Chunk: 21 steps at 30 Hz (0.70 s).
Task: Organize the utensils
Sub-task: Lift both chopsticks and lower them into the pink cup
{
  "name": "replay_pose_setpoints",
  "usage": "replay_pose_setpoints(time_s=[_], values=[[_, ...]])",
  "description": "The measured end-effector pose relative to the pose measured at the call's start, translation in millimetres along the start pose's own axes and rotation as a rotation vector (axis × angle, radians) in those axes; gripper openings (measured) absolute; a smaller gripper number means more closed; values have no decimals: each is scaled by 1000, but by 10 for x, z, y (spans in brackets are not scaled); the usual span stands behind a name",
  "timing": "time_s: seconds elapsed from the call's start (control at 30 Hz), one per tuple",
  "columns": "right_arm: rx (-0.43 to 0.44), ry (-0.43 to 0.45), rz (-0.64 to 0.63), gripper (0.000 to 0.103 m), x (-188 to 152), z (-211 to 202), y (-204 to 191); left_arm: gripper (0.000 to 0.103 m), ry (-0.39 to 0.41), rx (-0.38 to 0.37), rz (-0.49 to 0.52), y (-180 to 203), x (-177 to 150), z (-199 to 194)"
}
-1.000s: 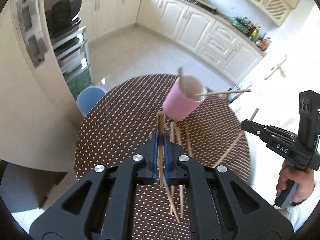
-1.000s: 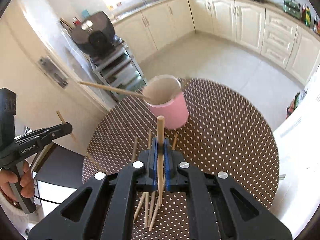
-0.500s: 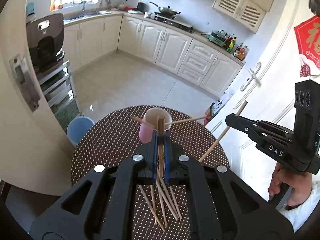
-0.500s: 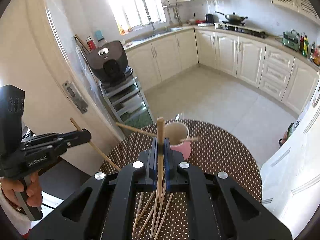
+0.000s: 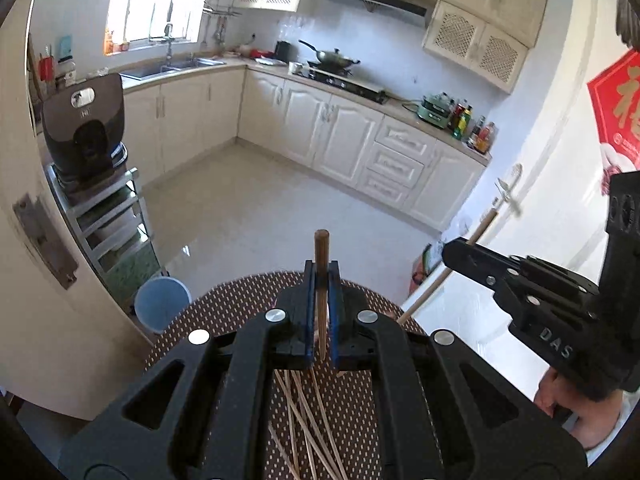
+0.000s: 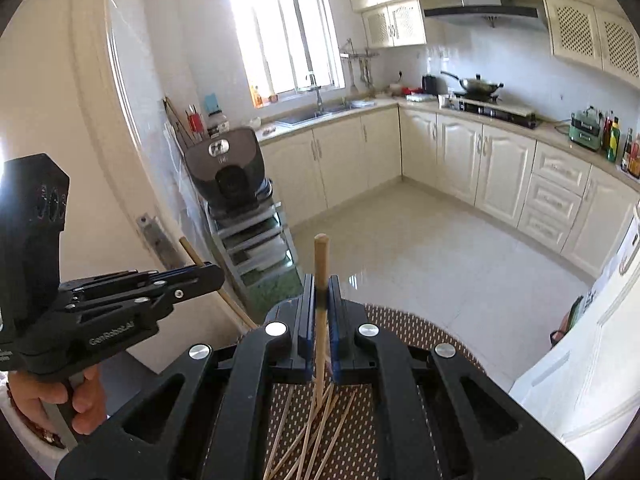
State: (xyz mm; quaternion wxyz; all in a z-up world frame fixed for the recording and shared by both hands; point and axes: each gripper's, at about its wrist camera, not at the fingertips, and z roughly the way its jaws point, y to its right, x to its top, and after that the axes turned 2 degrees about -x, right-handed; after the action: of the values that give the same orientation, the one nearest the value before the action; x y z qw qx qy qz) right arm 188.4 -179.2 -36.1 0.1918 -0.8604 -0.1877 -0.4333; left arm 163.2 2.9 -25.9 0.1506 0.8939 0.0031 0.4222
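My left gripper [image 5: 321, 312]: jaws clamped on a dark chopstick [image 5: 321, 276], held upright, blunt end above the jaw tips, thin end below them. My right gripper [image 6: 321, 316]: jaws clamped on a pale chopstick [image 6: 320, 280], also upright.

Landmark: the round dotted desk [image 5: 224, 316]. Both grippers sit raised above it. A loose pile of chopsticks [image 5: 308, 420] lies crossed on the desk under the left gripper; from the right wrist the same pile [image 6: 316, 432] fans out under the right one. Beyond the desk's far edge: a blue bin [image 5: 162, 304] on the floor, left side. A sliver of pink shows between the left jaws, too hidden to identify.
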Motion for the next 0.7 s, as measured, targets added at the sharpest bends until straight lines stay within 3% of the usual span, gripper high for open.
replay_pose_setpoints(time_s=[0.43, 0.7], values=[[-11, 40, -6, 5, 205, 387, 295, 6, 7, 90, -28, -22, 272, 511], [16, -51, -13, 5, 176, 858, 362, 6, -61, 128, -34, -128, 289, 939]])
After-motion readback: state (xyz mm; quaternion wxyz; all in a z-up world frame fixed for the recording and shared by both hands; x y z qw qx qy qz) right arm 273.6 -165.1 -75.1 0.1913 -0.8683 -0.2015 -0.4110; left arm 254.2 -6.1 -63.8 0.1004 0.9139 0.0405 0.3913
